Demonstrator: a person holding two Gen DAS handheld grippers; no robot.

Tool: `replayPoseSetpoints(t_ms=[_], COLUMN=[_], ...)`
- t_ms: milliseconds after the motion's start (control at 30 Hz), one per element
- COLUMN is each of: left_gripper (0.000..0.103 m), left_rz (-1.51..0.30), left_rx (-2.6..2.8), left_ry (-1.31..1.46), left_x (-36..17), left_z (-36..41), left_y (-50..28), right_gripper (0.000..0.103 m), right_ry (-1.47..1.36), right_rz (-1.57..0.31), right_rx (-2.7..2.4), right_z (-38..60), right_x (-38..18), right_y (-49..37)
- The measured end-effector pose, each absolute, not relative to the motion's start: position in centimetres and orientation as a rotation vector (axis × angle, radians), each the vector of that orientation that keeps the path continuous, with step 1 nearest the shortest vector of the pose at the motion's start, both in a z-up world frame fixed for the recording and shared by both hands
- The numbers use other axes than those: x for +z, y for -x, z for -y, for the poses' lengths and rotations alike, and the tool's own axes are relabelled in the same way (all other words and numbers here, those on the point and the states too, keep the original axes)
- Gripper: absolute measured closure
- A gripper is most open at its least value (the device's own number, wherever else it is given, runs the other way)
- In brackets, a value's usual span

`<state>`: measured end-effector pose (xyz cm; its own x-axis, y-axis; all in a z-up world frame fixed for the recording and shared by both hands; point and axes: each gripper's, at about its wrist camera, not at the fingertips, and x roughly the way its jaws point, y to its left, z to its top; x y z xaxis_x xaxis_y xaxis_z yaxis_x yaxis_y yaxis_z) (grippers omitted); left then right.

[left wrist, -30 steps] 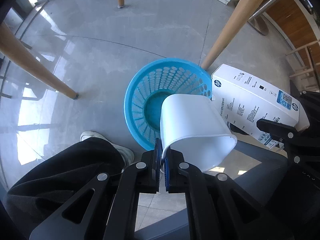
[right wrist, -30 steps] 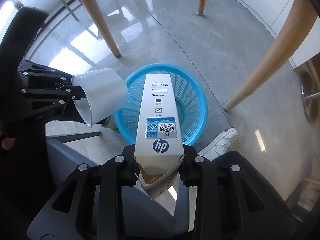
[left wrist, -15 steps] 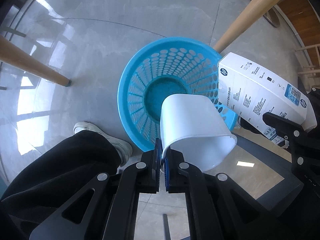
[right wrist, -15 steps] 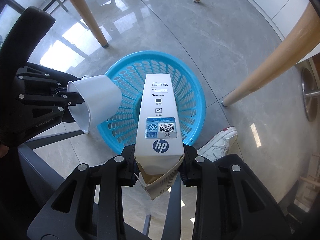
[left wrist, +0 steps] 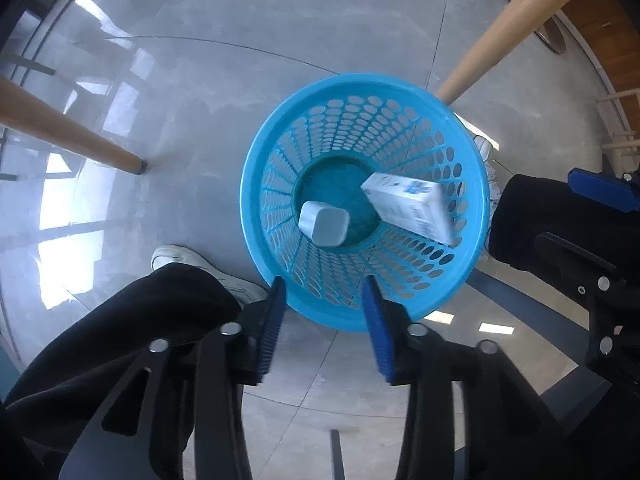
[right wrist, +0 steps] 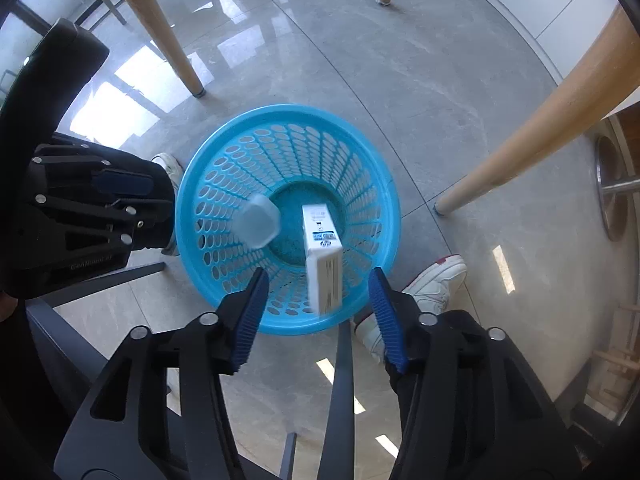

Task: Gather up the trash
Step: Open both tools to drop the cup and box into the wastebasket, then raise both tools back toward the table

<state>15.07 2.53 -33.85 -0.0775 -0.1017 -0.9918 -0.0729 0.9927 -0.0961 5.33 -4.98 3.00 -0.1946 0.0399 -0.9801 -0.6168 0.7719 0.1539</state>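
Note:
A blue perforated basket [left wrist: 276, 152] [right wrist: 224, 148] stands on the grey floor below both grippers. Inside it a white plastic cup [left wrist: 323, 225] [right wrist: 256, 226] and a white printed carton [left wrist: 412, 206] [right wrist: 322, 264] are falling, both slightly blurred. My left gripper [left wrist: 322, 320] hangs over the basket's near rim, its jaws opening with nothing between the blue pads. My right gripper [right wrist: 318, 314] hangs over the near rim too, jaws opening; the carton lies below the gap, free of the pads. The left gripper [right wrist: 100, 200] shows at the left of the right wrist view.
Wooden table legs [left wrist: 72, 136] [right wrist: 532, 136] slant down to the floor around the basket. A person's black trouser leg [left wrist: 120, 332] and white shoes [left wrist: 188, 258] [right wrist: 432, 280] stand close to the basket. A dark chair base [right wrist: 344, 380] runs under the grippers.
Both grippers let go: the cup left the left pads and the carton left the right pads, and both now drop inside the basket. Both hands sank toward the basket earlier.

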Motion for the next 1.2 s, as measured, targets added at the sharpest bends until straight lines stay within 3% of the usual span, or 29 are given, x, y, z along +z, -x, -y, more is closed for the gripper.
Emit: replayPoseSetpoints(t_ms=[67,200,567,1200], left_gripper=[0.015,0.006,0.006,0.006], left_rz=[-1.643,-1.644,-1.576,-1.282], left_rx=[0.002,0.015,-0.024,-0.001], left_ry=[0.109,0.108,0.087,0.112], left_x=[-33.8,-33.5,-28.8,-15.0], left_z=[-2.6,-2.9,-2.6,-4.9], left_y=[-15.1,-15.2,-13.2,-4.8], right_gripper=[0.018,0.012,0.009,0.009], right_ry=[0.465,0.462,0.417,0.441], right_rz=[-1.654,-1.626,-1.57,-1.347], right_rx=[0.621,0.614,0.612,0.698], right_z=[5.0,5.1,5.4,7.4], right_x=[3.3,4.0,8.1,22.4], right_y=[-5.4,-5.7,-5.1,-0.2])
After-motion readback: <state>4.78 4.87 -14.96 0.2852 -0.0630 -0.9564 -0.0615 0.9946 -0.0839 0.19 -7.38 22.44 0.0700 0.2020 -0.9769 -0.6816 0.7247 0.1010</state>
